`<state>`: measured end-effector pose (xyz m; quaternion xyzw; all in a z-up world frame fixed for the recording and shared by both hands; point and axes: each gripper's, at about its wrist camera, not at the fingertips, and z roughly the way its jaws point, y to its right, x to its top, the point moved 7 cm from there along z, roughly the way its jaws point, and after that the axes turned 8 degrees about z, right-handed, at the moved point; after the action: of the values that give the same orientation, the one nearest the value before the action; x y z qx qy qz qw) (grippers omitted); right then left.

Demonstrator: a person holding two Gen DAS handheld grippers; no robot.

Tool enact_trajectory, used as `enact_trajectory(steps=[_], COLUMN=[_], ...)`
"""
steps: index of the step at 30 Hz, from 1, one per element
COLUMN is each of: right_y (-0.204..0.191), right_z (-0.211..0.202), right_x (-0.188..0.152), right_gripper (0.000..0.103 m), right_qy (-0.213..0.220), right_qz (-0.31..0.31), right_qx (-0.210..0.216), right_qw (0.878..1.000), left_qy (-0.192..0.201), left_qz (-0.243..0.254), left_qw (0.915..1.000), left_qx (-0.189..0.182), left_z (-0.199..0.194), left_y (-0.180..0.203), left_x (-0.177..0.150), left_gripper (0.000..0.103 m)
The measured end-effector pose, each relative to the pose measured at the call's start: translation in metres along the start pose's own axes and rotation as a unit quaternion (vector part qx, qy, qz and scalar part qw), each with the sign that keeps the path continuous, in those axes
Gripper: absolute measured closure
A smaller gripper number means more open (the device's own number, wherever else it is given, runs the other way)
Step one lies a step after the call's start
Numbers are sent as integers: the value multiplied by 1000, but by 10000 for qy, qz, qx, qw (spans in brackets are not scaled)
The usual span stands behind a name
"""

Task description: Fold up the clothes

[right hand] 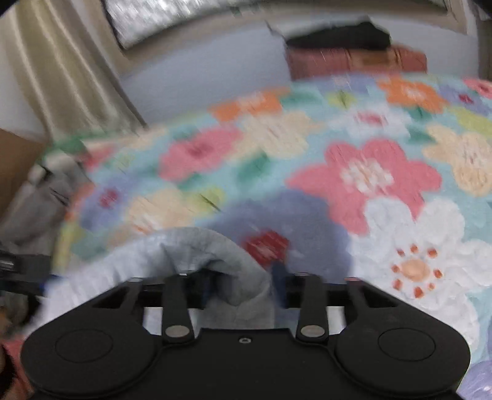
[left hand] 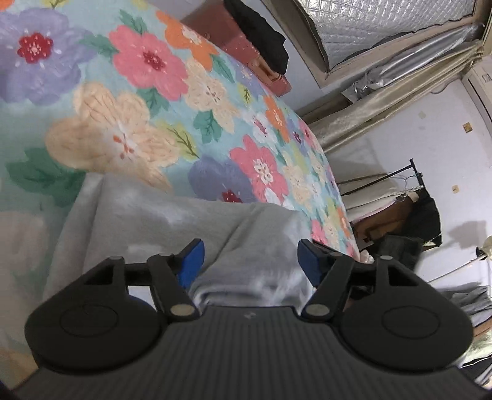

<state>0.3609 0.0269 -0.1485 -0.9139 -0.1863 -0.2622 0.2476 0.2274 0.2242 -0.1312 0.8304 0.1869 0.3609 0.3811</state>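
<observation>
While my left gripper [left hand: 250, 261] hangs over the grey garment [left hand: 172, 227], its blue pads [left hand: 192, 261] stand wide apart with nothing pinched between them, so it is released. That garment lies rumpled on the floral bedspread [left hand: 147, 92], at the near edge of the bed, and a fold of it runs up between my spread fingers without either pad touching it as far as I can see. Beyond the bedspread, at its far side, a reddish-brown suitcase [left hand: 246, 52] stands against the wall with a black cloth [left hand: 261, 27] draped on top. Past the bedspread's right edge a clothes rack [left hand: 412, 187] holds dark and brown clothes, and a beige curtain [left hand: 399, 92] hangs below the padded window covering.

My right gripper [right hand: 243, 286] is grasping the same grey garment [right hand: 215, 255]: a bunched lump of the fabric fills the gap between its fingers, which are drawn in against it. This view is smeared with blur, so I cannot tell how firmly the pads bite. The held cloth sits just above the bedspread [right hand: 369, 178], over a purple flower near its front. At the bedspread's far side the suitcase [right hand: 353, 61] shows again, and the curtain [right hand: 61, 61] hangs to its left.
</observation>
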Motion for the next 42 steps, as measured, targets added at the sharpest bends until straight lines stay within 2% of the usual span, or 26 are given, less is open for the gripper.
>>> enact_trajectory(steps=[1,3,4,6,8,11,13,14,16,19,22,24,25,27,29,31,32,33,34,35,36,38,42], right_y=[10,25,27,22,14,-8,-21,-27,-37,-46,-47,-47,-45,-42,-46,-53,-56,-59,-61,-59,-57,-52,-33], right_z=[6,2,-9,-34,-61,-93,-102,-105,-100,-82,-56,-41,-38,-32,-38,-42,-38,-34,-26,-22,-21,-26,-44], right_x=[-2,-6,-6,-8,-11,-22,-30,-35,-44,-55,-57,-55,-52,-45,-37,-32,-33,-33,-35,-35,-31,-16,13], right_gripper=[38,38,37,37,37,36,27,16,12,12,12,12,12,12,12,12,13,26,41,63,71,75,77], right_qy=[-176,-343,-226,83,411,452,360,302,164,-65,-193,-379,-418,-493,-369,-313,-485,-659,-954,-1137,-1159,-962,-569], right_qz=[155,771,1009,1013,1001,1278,1567,1738,2022,2075,2272,2637,2733,2923,2824,2579,2572,2565,2698,2852,2997,3318,3982], right_qx=[-180,-138,-103,-227,-243,435,899,1105,1280,1170,848,1205,1215,1235,1225,1209,1225,1242,1308,1314,1420,1893,2832], right_qw=[9996,9963,9946,9946,9938,9898,9829,9781,9708,9712,9700,9563,9533,9471,9507,9580,9573,9563,9492,9426,9363,9192,8706], left_qy=[-3,-4,42,145,268,368,297,218,62,-92,-190,-171,-198,-329,-528,-585,-551,-509,-468,-498,-517,-376,113], left_qz=[-45,-129,-183,-294,-294,-163,-125,-168,-293,-470,-440,-414,-377,-200,61,150,166,181,196,239,279,269,-242], left_qw=[10000,9998,9998,9994,9991,9980,9966,9962,9953,9939,9922,9910,9896,9858,9792,9789,9802,9816,9829,9851,9860,9902,9979], left_qx=[39,136,116,57,157,494,763,828,919,992,1149,1265,1371,1635,1960,1954,1894,1832,1771,1630,1557,1319,590], left_z=[1,3,-1,-11,-23,-41,-49,-51,-55,-59,-58,-55,-51,-43,-34,-25,-22,-18,-15,-11,-10,-15,-32], left_y=[-4,-12,-13,-16,-19,-24,-30,-33,-40,-49,-55,-59,-60,-63,-66,-68,-66,-64,-62,-57,-52,-45,-41], left_x=[-1,-1,1,7,14,21,19,16,8,-4,-6,-6,-7,-9,-13,-16,-17,-17,-17,-18,-18,-12,17], left_gripper=[37,37,37,37,37,37,36,36,36,34,33,25,19,18,18,18,20,23,42,60,62,68,69])
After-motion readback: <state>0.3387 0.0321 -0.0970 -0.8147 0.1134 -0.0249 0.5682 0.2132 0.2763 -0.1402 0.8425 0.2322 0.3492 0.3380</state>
